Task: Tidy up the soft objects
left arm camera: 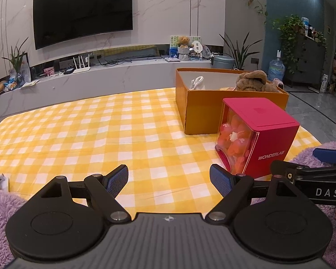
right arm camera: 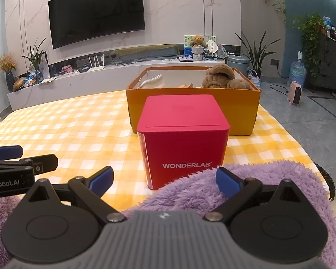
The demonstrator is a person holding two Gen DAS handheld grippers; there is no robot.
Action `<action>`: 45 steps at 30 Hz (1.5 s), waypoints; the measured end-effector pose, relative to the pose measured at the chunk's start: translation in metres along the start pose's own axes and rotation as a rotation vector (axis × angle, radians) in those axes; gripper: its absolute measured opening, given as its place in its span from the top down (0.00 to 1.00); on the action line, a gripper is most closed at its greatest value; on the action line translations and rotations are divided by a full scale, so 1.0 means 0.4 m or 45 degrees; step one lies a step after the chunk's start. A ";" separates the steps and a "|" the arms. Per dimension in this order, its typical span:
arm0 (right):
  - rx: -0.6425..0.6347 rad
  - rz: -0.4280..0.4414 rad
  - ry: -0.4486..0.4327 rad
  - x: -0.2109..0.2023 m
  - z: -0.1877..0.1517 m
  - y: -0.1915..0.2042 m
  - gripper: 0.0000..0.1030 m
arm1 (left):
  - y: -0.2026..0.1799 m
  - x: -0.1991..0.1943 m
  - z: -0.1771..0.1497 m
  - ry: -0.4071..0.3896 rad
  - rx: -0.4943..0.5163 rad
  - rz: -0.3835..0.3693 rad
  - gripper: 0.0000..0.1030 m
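At the near edge of the checked desk [left arm camera: 78, 134], each hand-held gripper, left [left arm camera: 169, 180] and right [right arm camera: 165, 182], hangs spread and empty over the purple fleece [right arm camera: 190, 190], seemingly poised to carry it to the orange box [right arm camera: 242, 109] already holding a brown plush [right arm camera: 219, 76].

Shaggy purple plush fabric [right arm camera: 257, 179] bunches around the right gripper's [right arm camera: 165, 181] matt black plastic arms and ribbed blue pads [right arm camera: 227, 182]. Ahead lie a smooth checked yellow cloth [right arm camera: 78, 125], a matt red WONDERLAB box [right arm camera: 183, 134] with a glossy clear side, and beyond it an orange cardboard box [right arm camera: 239, 109] holding a woolly brown plush toy [right arm camera: 219, 76].
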State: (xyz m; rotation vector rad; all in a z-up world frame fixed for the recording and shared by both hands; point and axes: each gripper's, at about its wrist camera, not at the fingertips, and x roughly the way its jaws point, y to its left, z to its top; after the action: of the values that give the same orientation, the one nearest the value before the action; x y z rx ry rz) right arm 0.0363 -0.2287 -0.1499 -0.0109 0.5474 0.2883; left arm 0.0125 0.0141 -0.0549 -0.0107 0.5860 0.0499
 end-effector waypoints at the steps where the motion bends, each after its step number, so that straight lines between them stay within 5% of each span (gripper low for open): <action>1: 0.002 0.000 0.000 0.000 0.000 -0.001 0.07 | 0.000 0.000 0.000 0.000 0.002 0.006 0.06; 45: 0.011 0.007 -0.008 -0.006 -0.001 -0.004 0.07 | -0.006 0.001 0.001 -0.013 0.022 0.017 0.07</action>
State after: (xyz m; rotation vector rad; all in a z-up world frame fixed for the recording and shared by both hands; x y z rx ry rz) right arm 0.0344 -0.2309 -0.1490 0.0001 0.5428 0.2913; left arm 0.0131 0.0116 -0.0546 0.0100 0.5763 0.0579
